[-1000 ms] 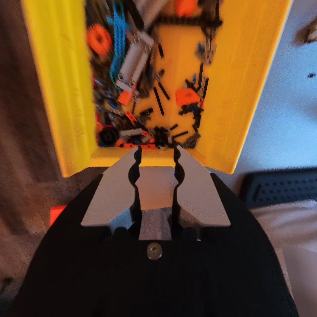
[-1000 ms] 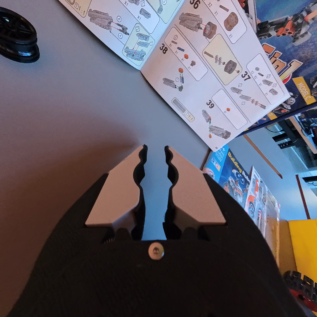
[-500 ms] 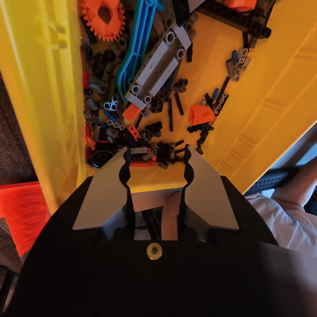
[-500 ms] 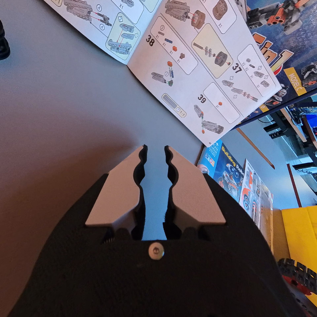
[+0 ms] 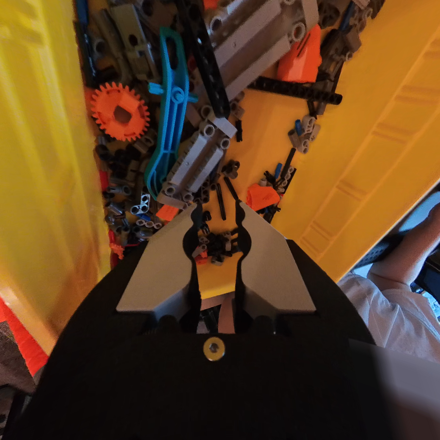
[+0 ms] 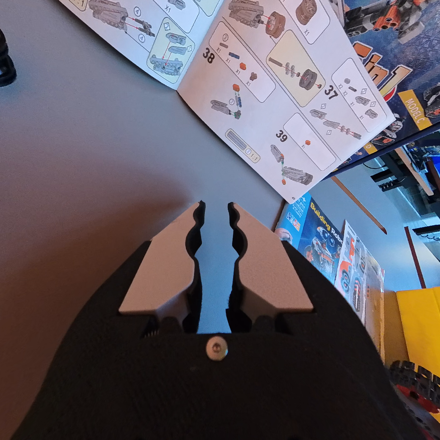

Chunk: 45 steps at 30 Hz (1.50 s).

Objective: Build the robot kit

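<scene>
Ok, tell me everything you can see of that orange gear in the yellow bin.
The orange gear is a flat toothed wheel, plastic by its look, with an irregular hole through its centre. It lies flat near the left wall of the yellow bin, resting on a heap of grey and black parts. A blue curved piece lies just to its right. The left gripper is nearer the camera, not touching it.

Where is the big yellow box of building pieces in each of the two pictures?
Left wrist view: the yellow box fills the upper picture, walls on both sides, pieces on its floor.
Right wrist view: one yellow corner at the right edge.
Shared landmark: that yellow box alone; the open booklet shows only on the right.
</scene>
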### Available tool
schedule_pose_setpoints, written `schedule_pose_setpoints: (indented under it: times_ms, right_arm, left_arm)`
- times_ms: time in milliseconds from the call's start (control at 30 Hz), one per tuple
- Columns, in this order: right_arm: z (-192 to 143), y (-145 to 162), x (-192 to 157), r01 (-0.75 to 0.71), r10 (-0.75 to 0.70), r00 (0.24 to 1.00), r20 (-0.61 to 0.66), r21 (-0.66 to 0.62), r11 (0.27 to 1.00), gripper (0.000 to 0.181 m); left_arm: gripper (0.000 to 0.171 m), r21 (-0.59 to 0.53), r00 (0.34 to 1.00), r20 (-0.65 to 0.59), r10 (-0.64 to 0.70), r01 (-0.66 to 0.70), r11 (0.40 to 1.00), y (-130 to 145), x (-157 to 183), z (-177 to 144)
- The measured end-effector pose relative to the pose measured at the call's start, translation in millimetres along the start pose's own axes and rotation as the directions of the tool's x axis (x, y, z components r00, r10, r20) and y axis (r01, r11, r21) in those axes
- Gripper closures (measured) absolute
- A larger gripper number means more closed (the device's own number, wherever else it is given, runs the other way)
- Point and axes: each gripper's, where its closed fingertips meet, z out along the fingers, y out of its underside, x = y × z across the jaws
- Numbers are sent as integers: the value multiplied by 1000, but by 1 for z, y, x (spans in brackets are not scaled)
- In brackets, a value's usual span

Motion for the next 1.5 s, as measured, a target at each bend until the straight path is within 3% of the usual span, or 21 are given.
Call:
schedule_pose_setpoints:
  times_ms: [67, 200, 300, 433, 567, 667, 800, 1167, 1367, 1500]
  right_arm:
    - [0, 0, 0, -5, 5, 1000, 3, -1, 1000, 161]
    - [0, 0, 0, -1, 1, 1000, 2, 0, 1000, 161]
    - [0, 0, 0, 5, -5, 1000, -1, 1, 1000, 162]
    - [0, 0, -1, 5, -5, 1000, 2, 1, 1000, 162]
    - [0, 0, -1, 6, -6, 1000, 2, 1, 1000, 162]
    - [0, 0, 1, -1, 1, 1000, -4, -2, 1000, 161]
    - [0, 1, 2, -12, 12, 1000, -9, -2, 1000, 159]
    - [0, 0, 3, -6, 6, 1000, -13, 0, 1000, 158]
    - [0, 1, 2, -9, 9, 1000, -7, 1, 1000, 158]
    - [0, 0, 2, -2, 2, 1000, -10, 2, 1000, 159]
  left_arm:
    - [139, 26, 999, 30, -16, 16, 1000, -9, -7, -1]
    - [145, 131, 999, 40, 22, -27, 991, -34, -7, -10]
    - [140, 153, 997, 64, 41, -50, 987, -41, -8, -11]
    - [141, 50, 995, 95, 44, -48, 998, -20, -9, -4]
    - [142, 42, 991, 114, 74, -79, 996, -24, -11, -1]
    - [141, 38, 994, 92, 67, -70, 997, -22, -8, 0]
    - [148, -49, 999, 38, 6, -4, 999, -4, -8, 10]
    - [149, -74, 996, -9, -86, 85, 994, 11, -7, 12]
    - [167, -162, 996, -51, -77, 68, 984, 34, -4, 18]
    - [159, -179, 994, -47, -98, 88, 980, 52, -7, 12]
